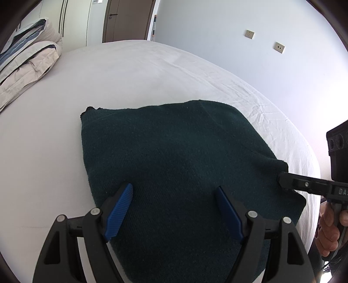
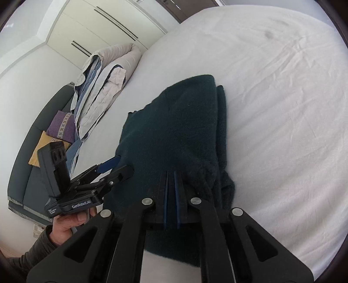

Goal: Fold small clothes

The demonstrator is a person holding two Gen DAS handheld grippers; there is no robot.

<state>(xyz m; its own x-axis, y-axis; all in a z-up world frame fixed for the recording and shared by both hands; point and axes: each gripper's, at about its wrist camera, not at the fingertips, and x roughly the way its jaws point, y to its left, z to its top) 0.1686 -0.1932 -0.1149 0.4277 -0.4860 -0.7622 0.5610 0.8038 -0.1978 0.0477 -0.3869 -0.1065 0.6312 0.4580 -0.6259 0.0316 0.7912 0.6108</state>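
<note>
White bed (image 1: 130, 71) fills both views, w/ dark green knit (image 1: 174, 152) lying mid-sheet. Only left view shows wall sockets (image 1: 249, 34) and a door (image 1: 128, 19); only right view shows sofa (image 2: 32, 165) w/ purple cushion (image 2: 62, 126) and closet (image 2: 97, 28). Folded duvet (image 2: 104, 87) sits at bed's far edge. Left gripper (image 1: 174, 197) hovers over knit near its edge, jaws wide apart, holding nothing. Right gripper (image 2: 171, 176) is clamped tight on knit's bunched corner.
</note>
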